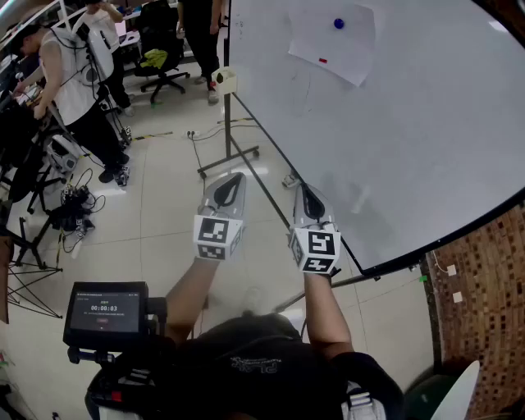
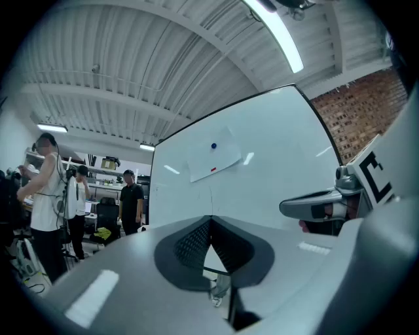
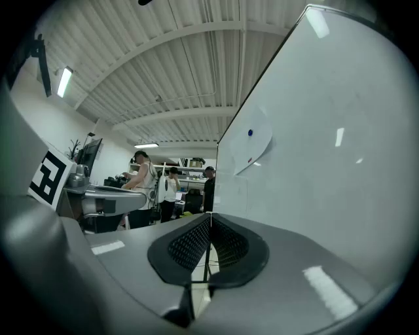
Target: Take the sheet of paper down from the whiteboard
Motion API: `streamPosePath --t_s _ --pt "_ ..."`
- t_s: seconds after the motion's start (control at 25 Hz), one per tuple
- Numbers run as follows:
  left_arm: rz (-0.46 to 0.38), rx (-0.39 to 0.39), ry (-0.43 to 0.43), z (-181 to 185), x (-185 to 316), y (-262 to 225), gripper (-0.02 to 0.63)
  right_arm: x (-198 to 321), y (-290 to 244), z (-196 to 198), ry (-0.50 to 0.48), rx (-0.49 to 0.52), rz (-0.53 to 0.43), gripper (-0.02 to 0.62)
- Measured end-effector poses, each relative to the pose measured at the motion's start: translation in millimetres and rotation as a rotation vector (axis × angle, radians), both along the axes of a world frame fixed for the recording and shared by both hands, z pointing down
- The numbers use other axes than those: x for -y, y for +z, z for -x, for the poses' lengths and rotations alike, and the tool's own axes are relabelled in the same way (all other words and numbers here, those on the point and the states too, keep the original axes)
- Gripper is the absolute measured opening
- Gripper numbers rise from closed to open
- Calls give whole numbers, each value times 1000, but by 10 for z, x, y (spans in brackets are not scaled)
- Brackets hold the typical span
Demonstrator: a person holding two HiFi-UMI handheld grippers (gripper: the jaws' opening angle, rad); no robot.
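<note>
A white sheet of paper hangs high on the whiteboard, pinned by a blue round magnet and carrying a small red mark. The same sheet of paper shows far ahead in the left gripper view, and as a sheet of paper in the right gripper view. My left gripper and right gripper are held side by side, level, well below and short of the paper. Both are shut with nothing between the jaws.
The whiteboard stands on a metal frame with feet on the tiled floor. Several people stand at the left among office chairs, tripods and cables. A small screen sits at my lower left. A brick wall lies right.
</note>
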State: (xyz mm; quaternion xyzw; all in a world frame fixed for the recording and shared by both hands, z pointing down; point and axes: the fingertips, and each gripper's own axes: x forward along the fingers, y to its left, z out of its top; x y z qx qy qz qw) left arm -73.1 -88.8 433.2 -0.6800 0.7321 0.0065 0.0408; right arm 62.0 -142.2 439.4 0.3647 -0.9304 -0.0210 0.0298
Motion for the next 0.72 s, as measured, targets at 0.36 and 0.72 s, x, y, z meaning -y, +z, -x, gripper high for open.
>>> streamPosePath --t_s 0.36,0.72 --pt "-90 51 74 -286 139 -471 2 -167 -338 -103 18 48 -63 18" --pt "-220 59 159 23 1663 -1080 3 1180 -640 149 55 108 -93 38"
